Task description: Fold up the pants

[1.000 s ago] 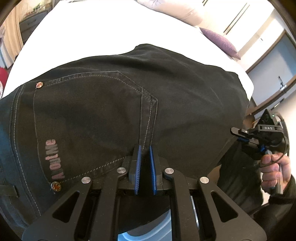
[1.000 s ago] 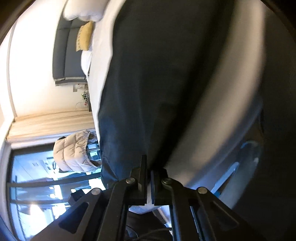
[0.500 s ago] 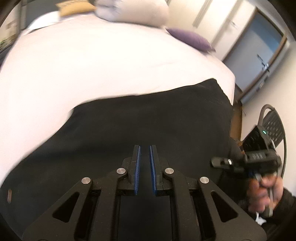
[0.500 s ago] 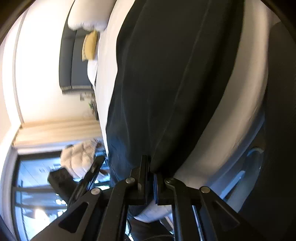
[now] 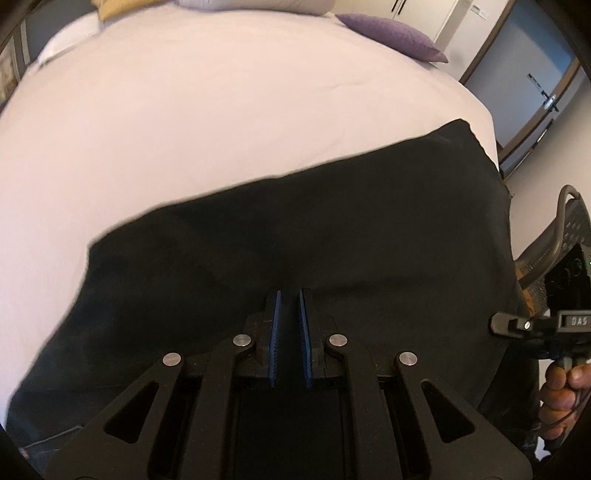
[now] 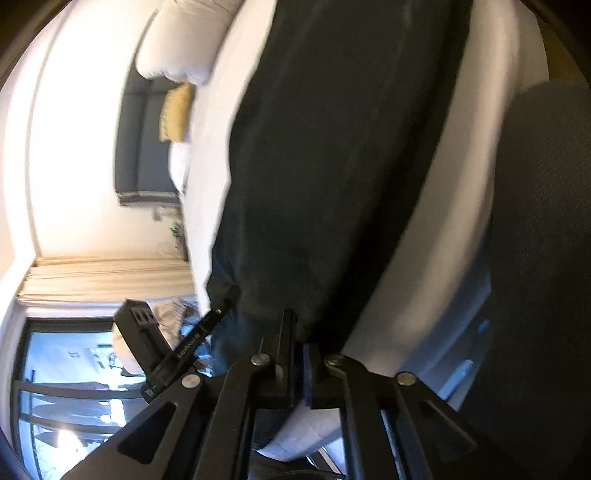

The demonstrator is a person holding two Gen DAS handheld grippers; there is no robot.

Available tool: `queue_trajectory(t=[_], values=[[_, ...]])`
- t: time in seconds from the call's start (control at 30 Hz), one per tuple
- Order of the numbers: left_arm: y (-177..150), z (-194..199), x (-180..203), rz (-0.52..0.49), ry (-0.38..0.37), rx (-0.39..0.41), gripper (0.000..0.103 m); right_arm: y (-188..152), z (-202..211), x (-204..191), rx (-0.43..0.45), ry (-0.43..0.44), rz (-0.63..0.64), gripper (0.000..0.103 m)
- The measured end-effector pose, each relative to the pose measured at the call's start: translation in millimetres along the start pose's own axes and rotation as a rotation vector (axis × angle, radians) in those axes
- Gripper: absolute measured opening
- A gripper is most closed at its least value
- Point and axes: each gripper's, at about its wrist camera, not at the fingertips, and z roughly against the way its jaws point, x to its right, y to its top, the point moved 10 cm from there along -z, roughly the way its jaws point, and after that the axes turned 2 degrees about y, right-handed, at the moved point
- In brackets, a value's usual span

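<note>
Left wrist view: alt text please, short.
Black pants lie across the near edge of a white bed, with the left gripper shut on their near edge. A purple pillow sits far right; the right gripper shows at the right edge.

Both wrist views sat close over the black pants [image 5: 314, 229] on the bed [image 5: 184, 110] (right view rolled sideways), sharing both.

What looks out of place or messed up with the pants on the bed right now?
Nothing stands out. The black pants lie spread along the near side of the white bed, with no tear or stain showing, though dark fabric and blur hide fine detail.
</note>
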Motion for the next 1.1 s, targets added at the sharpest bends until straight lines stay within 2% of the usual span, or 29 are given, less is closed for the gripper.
queue_trajectory(t=[0.07, 0.13, 0.17, 0.23, 0.27, 0.33, 0.4, 0.53, 0.57, 0.73, 0.77, 0.83, 0.87, 0.9, 1.0, 1.1], values=[[11.9, 9.2, 17.4, -0.032, -0.016, 0.037, 0.009, 16.2, 10.9, 3.2, 0.054, 0.011, -0.017, 0.021], [19.6, 6.4, 37.0, -0.061, -0.045, 0.040, 0.009, 34.5, 18.0, 7.0, 0.096, 0.028, -0.046, 0.021], [21.6, -4.0, 47.2, -0.084, -0.045, 0.015, 0.009, 43.2, 18.0, 8.0, 0.102, 0.038, -0.050, 0.018], [20.2, -23.4, 56.3, -0.102, -0.042, -0.031, 0.009, 53.3, 15.4, 15.7, 0.099, 0.045, -0.084, 0.004], [20.8, -26.3, 56.4, -0.097, -0.038, -0.028, 0.009, 57.3, 16.4, 21.9, 0.107, 0.037, -0.104, 0.003], [22.4, -27.2, 54.8, -0.054, -0.060, -0.025, 0.009, 63.6, 23.2, 29.8, 0.137, 0.014, -0.104, 0.002], [20.4, -26.2, 53.7, -0.055, -0.075, -0.022, 0.009, 68.0, 29.2, 37.2, 0.156, 0.000, -0.115, 0.002], [21.1, -22.5, 48.5, -0.046, -0.073, -0.020, 0.009, 68.7, 24.9, 29.8, 0.140, 0.019, -0.087, 0.004], [23.7, -19.8, 50.2, -0.056, -0.057, -0.013, 0.009, 70.8, 26.0, 25.4, 0.148, 0.021, -0.075, 0.008], [29.8, -17.4, 63.2, -0.118, -0.034, 0.010, 0.009, 95.9, 37.9, 23.8, 0.203, 0.044, -0.082, 0.010], [29.5, -20.4, 65.8, -0.121, -0.031, 0.004, 0.009, 98.1, 35.4, 25.3, 0.188, 0.039, -0.079, 0.004], [32.5, -21.6, 62.9, -0.117, -0.022, 0.007, 0.009, 95.0, 34.9, 30.3, 0.169, -0.013, -0.057, 0.003], [31.9, -19.6, 60.3, -0.108, -0.028, 0.012, 0.009, 92.6, 38.0, 33.1, 0.176, -0.062, -0.030, 0.002], [31.8, -18.7, 57.4, -0.103, -0.035, 0.014, 0.009, 93.1, 41.7, 36.6, 0.185, -0.076, -0.028, 0.002], [29.0, -16.2, 47.5, -0.102, -0.048, 0.015, 0.009, 96.7, 47.9, 53.2, 0.205, -0.072, -0.079, 0.002], [27.8, -15.5, 43.0, -0.088, -0.061, 0.019, 0.009, 102.7, 46.3, 45.2, 0.203, -0.090, -0.041, 0.003]])
